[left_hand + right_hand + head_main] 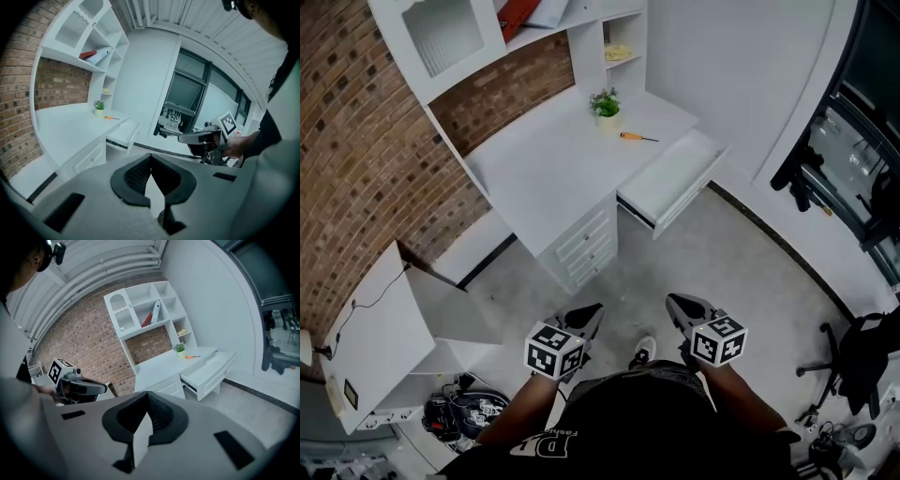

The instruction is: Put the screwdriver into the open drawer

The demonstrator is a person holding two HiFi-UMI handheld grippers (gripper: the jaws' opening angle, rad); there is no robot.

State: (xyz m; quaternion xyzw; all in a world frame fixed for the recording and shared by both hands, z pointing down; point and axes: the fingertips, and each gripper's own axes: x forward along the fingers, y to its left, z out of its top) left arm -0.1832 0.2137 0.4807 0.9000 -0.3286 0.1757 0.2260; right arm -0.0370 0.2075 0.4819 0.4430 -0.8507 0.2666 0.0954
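A person is standing well back from the white surface, holding the left gripper and the right gripper low at 6 o'clock in the head view, both clenched on nothing. The orange-handled screwdriver is lying untouched on the surface, just at 3 o'clock of a potted plant, with the open drawer at its 5 o'clock. The task is seemingly only beginning: approach, pickup and placing are all remaining.
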